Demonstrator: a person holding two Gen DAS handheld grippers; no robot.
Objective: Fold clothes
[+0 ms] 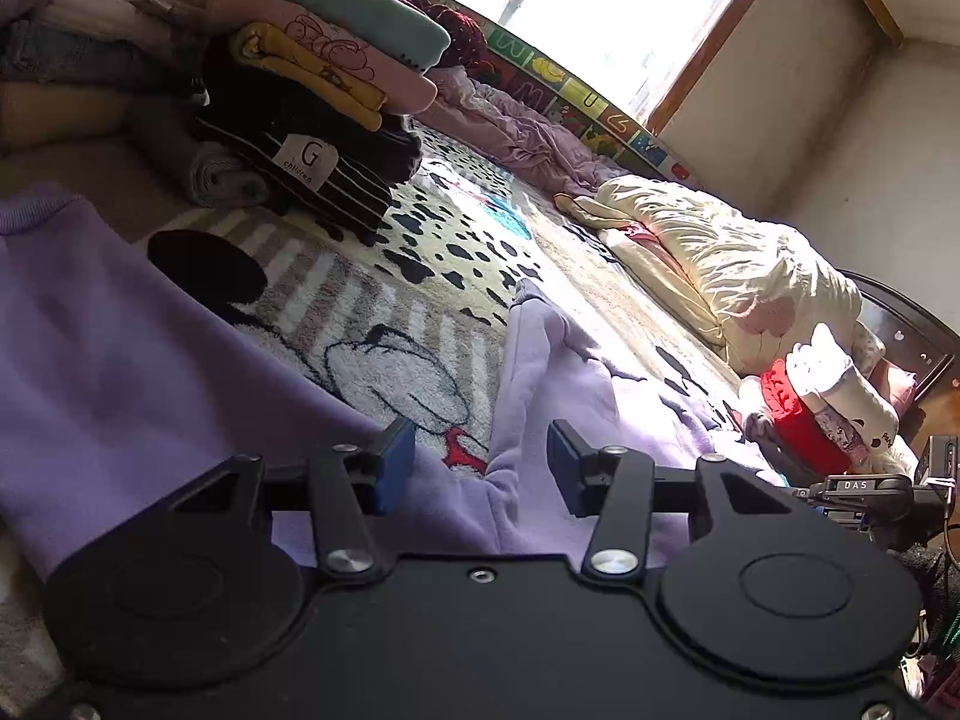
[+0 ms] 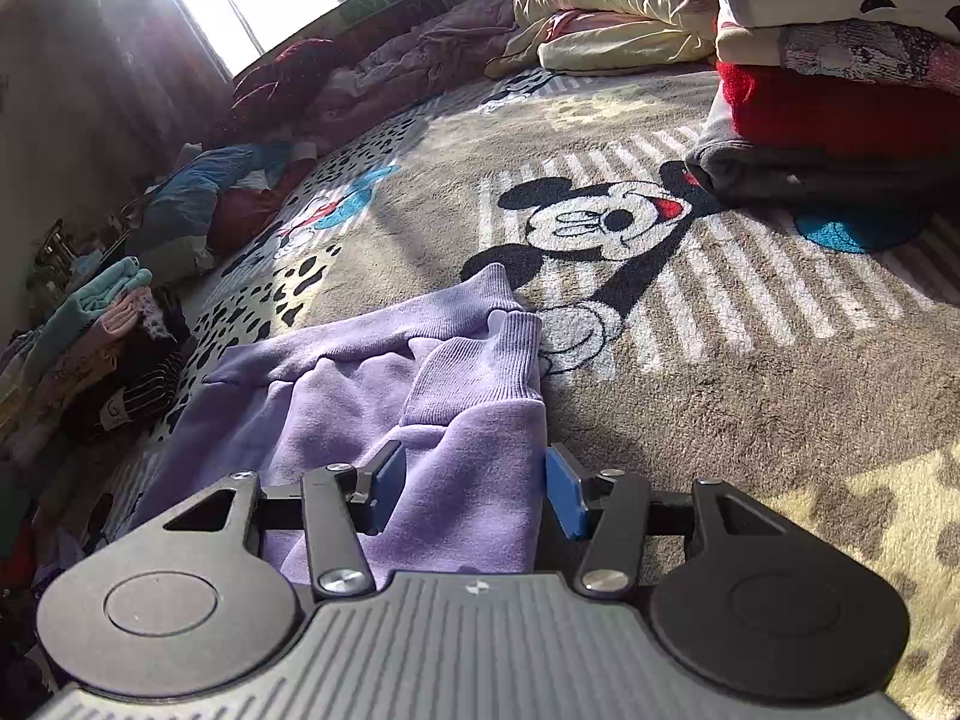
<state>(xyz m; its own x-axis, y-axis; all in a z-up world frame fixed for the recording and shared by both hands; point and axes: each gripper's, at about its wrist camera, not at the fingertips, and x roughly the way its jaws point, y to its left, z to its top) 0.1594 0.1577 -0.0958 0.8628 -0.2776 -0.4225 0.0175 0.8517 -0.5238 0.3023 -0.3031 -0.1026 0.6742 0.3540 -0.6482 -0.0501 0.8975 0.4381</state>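
While the left gripper holds its jaws spread above the purple sweatshirt, the right gripper straddles a sleeve with blue pads not pressing it. That garment lies on a cartoon-mouse blanket, whose middle is bare. Beyond, a folded stack shows a tag reading "G children"; an alphabet mat lines the far edge.
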